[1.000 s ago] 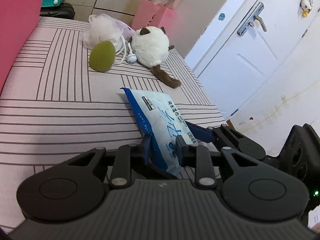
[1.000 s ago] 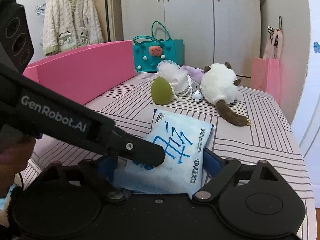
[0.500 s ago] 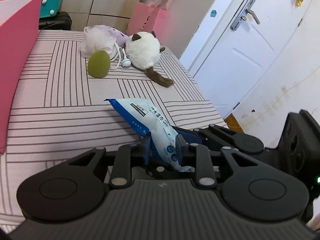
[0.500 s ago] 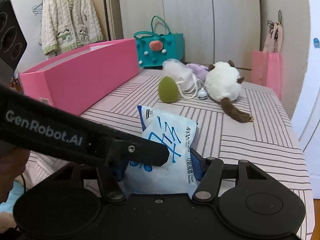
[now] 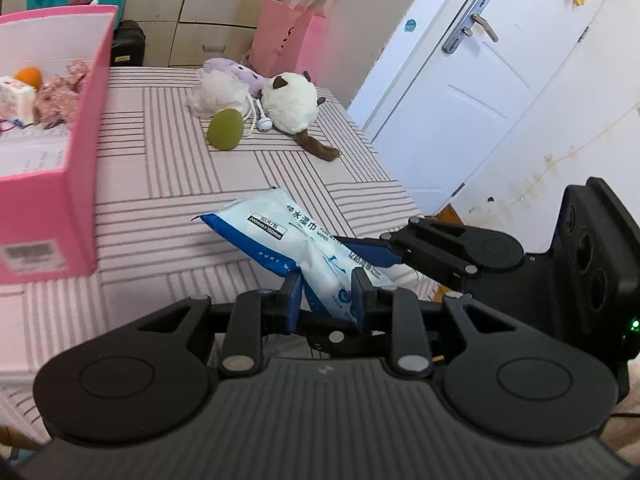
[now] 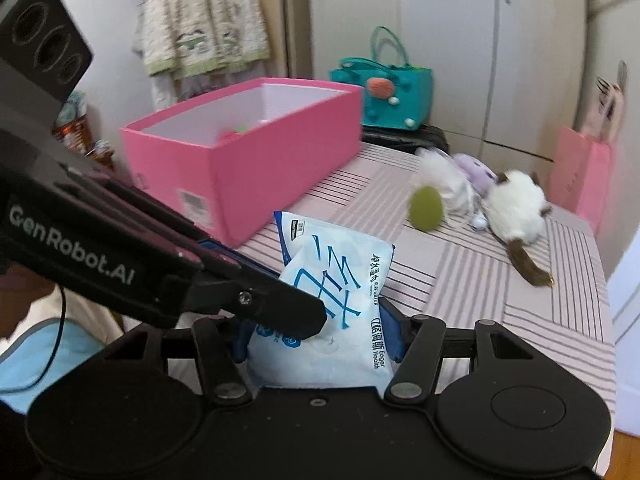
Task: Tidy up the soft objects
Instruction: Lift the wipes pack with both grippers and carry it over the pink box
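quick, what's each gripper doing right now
left gripper: shut on the wet wipes pack.
right gripper: jaws just closed in, shut on the same pack.

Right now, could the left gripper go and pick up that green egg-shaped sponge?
Probably not yet: the left gripper is shut on the wet wipes pack, as is the right gripper. The striped surface up to the green sponge looks clear.

Striped table (image 5: 168, 184) — pink box (image 5: 60, 200), toys (image 5: 288, 104)
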The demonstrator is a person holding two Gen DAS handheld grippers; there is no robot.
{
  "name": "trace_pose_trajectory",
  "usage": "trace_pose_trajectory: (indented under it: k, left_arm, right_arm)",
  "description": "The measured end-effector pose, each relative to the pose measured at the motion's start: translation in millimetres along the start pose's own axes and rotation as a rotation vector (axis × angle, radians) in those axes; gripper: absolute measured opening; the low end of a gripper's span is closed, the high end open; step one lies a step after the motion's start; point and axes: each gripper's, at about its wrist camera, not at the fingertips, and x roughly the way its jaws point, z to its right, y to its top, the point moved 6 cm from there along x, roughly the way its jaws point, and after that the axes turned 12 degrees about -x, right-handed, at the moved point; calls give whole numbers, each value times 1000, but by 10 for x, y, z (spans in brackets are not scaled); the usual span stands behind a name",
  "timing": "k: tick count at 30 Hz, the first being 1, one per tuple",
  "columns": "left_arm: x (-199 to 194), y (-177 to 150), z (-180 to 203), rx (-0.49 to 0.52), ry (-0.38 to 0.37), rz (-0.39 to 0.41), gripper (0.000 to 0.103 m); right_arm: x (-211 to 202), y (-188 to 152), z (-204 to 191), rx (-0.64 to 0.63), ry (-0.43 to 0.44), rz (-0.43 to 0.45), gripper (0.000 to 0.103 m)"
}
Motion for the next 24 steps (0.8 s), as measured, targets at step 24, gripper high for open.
trace_pose_trajectory:
  k: [24]
  left_arm:
    - [-1421,20,-216,-179,34,149,25]
  right_arm:
    - [-460,1059,-984,-357,155,48,65]
